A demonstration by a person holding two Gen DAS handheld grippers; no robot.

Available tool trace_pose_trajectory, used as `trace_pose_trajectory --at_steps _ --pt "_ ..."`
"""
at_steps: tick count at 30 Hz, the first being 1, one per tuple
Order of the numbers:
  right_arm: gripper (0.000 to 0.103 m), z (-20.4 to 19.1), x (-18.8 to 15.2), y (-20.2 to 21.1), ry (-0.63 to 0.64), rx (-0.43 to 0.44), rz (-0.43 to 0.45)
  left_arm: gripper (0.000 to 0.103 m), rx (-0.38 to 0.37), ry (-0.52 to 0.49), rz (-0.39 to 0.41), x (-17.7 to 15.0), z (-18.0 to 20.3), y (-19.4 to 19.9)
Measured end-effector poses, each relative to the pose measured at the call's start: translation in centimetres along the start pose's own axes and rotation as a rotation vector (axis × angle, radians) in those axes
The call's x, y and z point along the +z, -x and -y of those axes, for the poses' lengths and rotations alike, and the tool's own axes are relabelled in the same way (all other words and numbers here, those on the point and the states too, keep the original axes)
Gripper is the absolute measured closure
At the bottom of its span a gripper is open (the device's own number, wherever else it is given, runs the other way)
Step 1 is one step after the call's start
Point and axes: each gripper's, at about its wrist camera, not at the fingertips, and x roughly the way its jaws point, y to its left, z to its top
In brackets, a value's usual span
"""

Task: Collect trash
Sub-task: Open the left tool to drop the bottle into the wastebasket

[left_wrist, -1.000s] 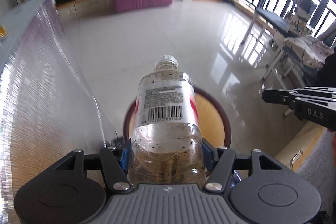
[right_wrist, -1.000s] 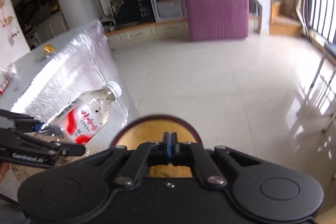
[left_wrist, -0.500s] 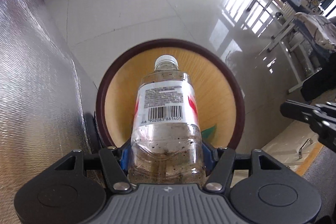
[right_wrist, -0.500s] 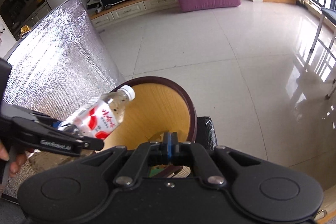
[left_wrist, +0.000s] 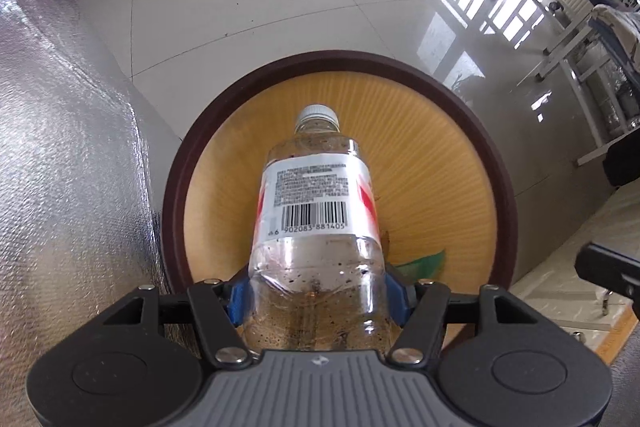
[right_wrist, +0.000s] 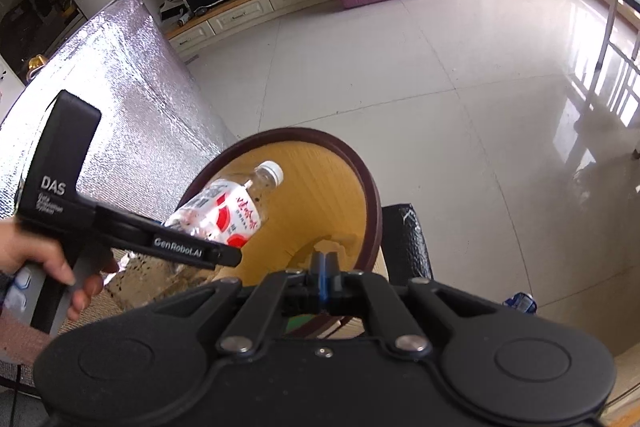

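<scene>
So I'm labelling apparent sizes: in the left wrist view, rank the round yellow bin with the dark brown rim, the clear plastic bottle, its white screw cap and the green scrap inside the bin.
1. Round yellow bin with dark brown rim
2. Clear plastic bottle, enlarged by nearness
3. Green scrap, partly hidden, and white screw cap: too close to rank.

Between the blue pads point(left_wrist: 236, 297) of the black left gripper point(left_wrist: 318, 297) sits a clear bottle point(left_wrist: 316, 227) with a white cap, a red-and-white label and a black barcode. Ahead of it is a bin point(left_wrist: 500, 163) with a dark brown rim and a yellow ribbed inside. Left of it is crinkled silver foil point(left_wrist: 60, 147).
</scene>
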Motion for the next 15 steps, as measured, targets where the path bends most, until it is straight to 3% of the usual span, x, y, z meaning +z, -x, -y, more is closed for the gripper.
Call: trace_pose_trajectory --at_steps 2,3,6,12,15 --pt "0.103 0.4 -0.2 -0.2 -0.012 -0.003 -0.008 0.037 0.019 -0.008 -0.008 0.2 0.3 -0.6" --pt "0.103 0.5 -0.2 -0.3 -0.017 -0.004 -0.01 0.032 0.03 -0.011 -0.01 0.3 0.3 -0.9" --pt "0.101 0.6 -0.2 -0.7 -0.037 -0.011 -0.018 0.002 0.062 -0.014 0.004 0.5 0.7 -0.9" --pt "0.079 1.0 -0.4 -1.4 -0.067 -0.022 -0.027 0.0 0.048 -0.003 0.021 -0.1 0.4 0.2" --pt "0.076 1.3 -0.7 -1.6 -0.076 -0.032 -0.032 0.0 0.031 -0.001 0.039 -0.2 0.4 1.0"
